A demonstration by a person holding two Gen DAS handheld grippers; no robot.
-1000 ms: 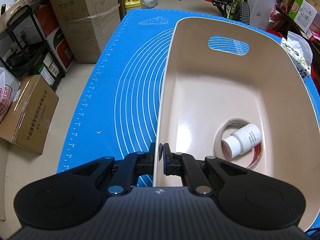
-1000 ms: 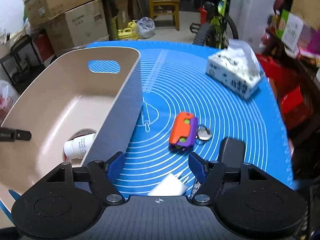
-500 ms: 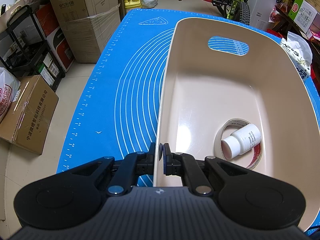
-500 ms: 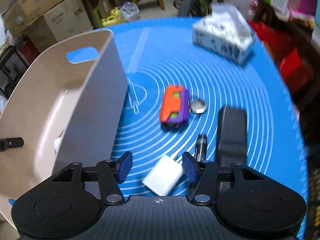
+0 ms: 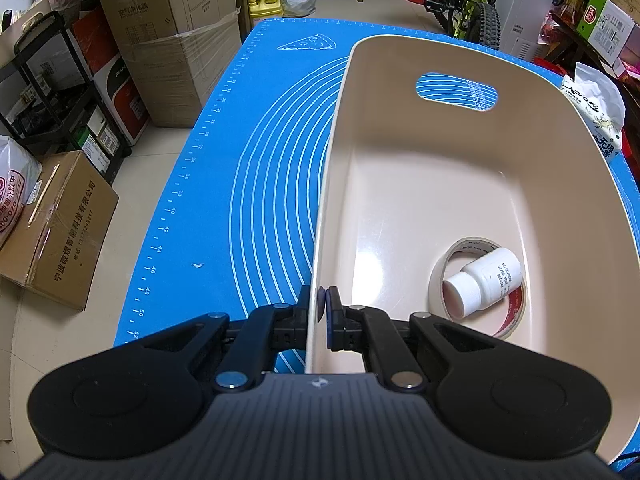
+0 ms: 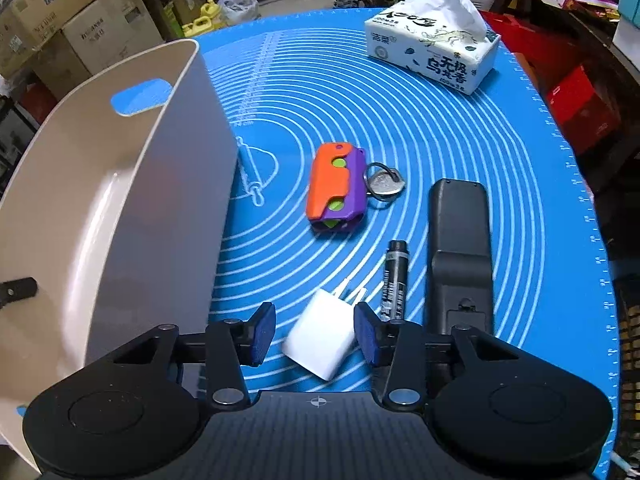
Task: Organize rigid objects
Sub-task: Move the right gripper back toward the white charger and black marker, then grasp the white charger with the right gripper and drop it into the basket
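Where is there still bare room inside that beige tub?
Most of the beige plastic tub's floor is bare, from the handle slot down to the tape roll holding a white bottle. That near corner is crowded.

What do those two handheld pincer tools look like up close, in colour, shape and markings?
Both the left gripper and the right gripper look alike: matte black plastic, a ribbed dark-grey centre plate with a small crosshair mark, two rounded lobes, silver pivot bolts on angular link arms, and dark blue pads on the fingertips. No cables, hands or sleeves show.
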